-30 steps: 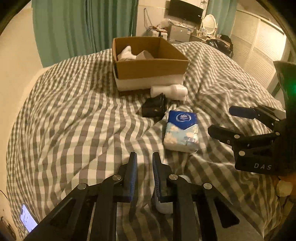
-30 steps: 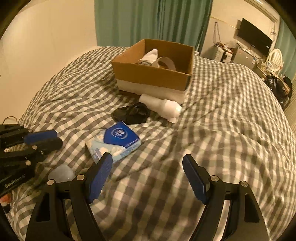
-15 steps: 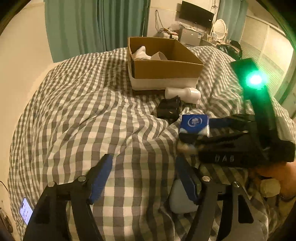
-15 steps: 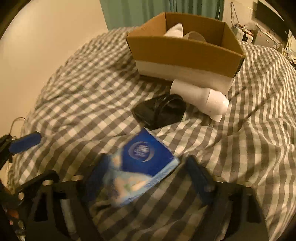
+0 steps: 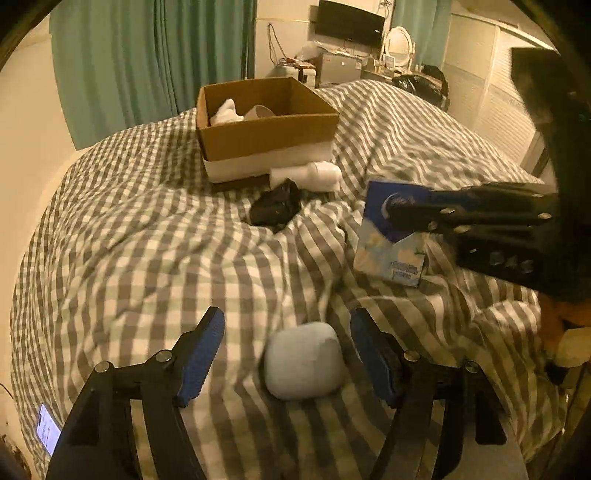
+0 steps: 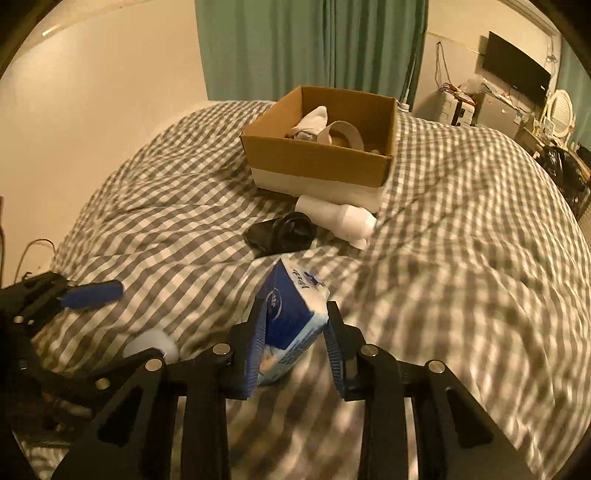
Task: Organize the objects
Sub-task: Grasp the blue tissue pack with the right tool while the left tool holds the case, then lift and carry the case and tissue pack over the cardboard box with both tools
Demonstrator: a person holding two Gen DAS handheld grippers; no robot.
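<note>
My right gripper (image 6: 295, 314) is shut on a blue and white tissue pack (image 6: 286, 321) and holds it tilted above the checked bedspread; it also shows in the left wrist view (image 5: 391, 236). My left gripper (image 5: 288, 332) is open, its fingers on either side of a pale rounded case (image 5: 303, 360) lying on the bed. The case also shows in the right wrist view (image 6: 151, 345). An open cardboard box (image 5: 266, 129) stands further back with white items inside. A white bottle (image 5: 306, 175) and a black object (image 5: 275, 206) lie in front of it.
The bed is covered by a rumpled grey and white checked spread (image 5: 129, 240). Green curtains (image 5: 147, 55) hang behind. A lit phone (image 5: 48, 434) lies at the lower left edge. A desk with a screen (image 5: 347, 26) stands at the back.
My right gripper closed on the tissue pack and lifted it off the bed. My left gripper opened wide and now straddles the pale case.
</note>
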